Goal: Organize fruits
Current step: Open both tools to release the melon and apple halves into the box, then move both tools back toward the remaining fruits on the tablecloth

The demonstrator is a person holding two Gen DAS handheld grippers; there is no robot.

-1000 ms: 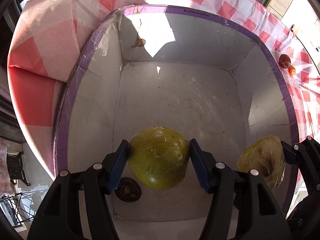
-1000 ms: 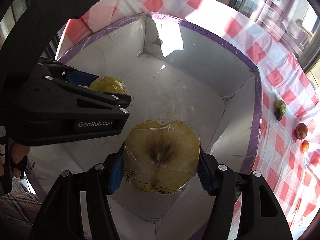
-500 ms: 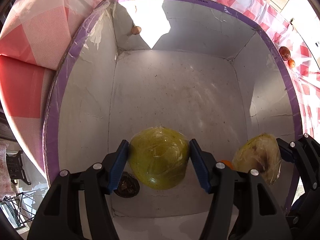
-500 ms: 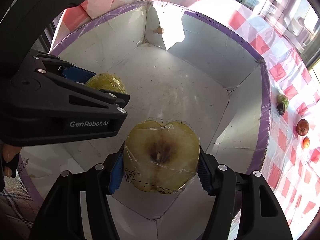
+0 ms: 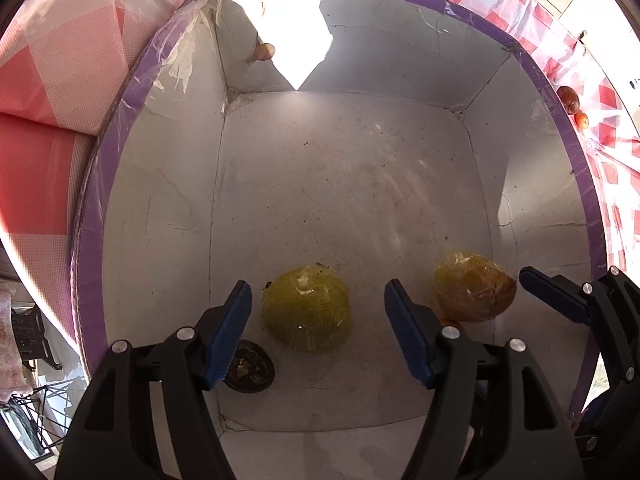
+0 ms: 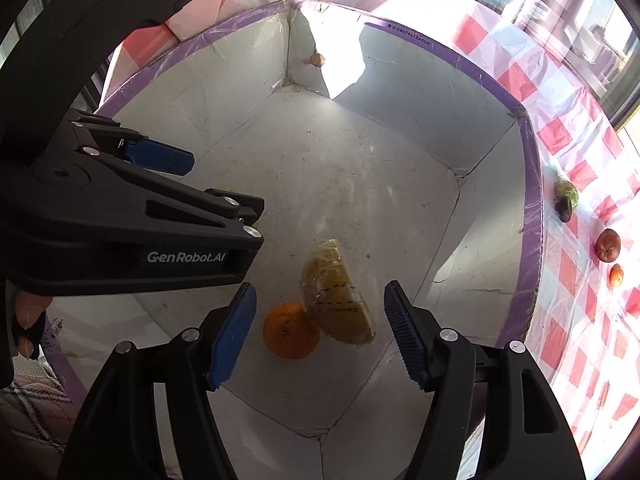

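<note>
A white box with a purple rim [image 5: 580, 184] fills both views. My left gripper [image 5: 318, 328] is open; a plastic-wrapped green apple half [image 5: 307, 314] lies on the box floor between its fingers, dome up. My right gripper [image 6: 320, 332] is open above a wrapped yellow apple half [image 6: 338, 300] that leans against an orange [image 6: 290, 330] on the floor. That half also shows in the left wrist view [image 5: 474, 286]. The left gripper shows at the left of the right wrist view [image 6: 160, 184].
A dark round fruit [image 5: 249, 367] lies on the box floor by my left finger. A small brown fruit [image 5: 264, 52] sits in the far corner. On the checked cloth right of the box lie a green-and-dark fruit [image 6: 566, 200], a red fruit [image 6: 608, 245] and a small orange one [image 6: 616, 275].
Both grippers have opened and let go of their apple halves, which now lie on the box floor. The yellow half has tipped against the orange.
</note>
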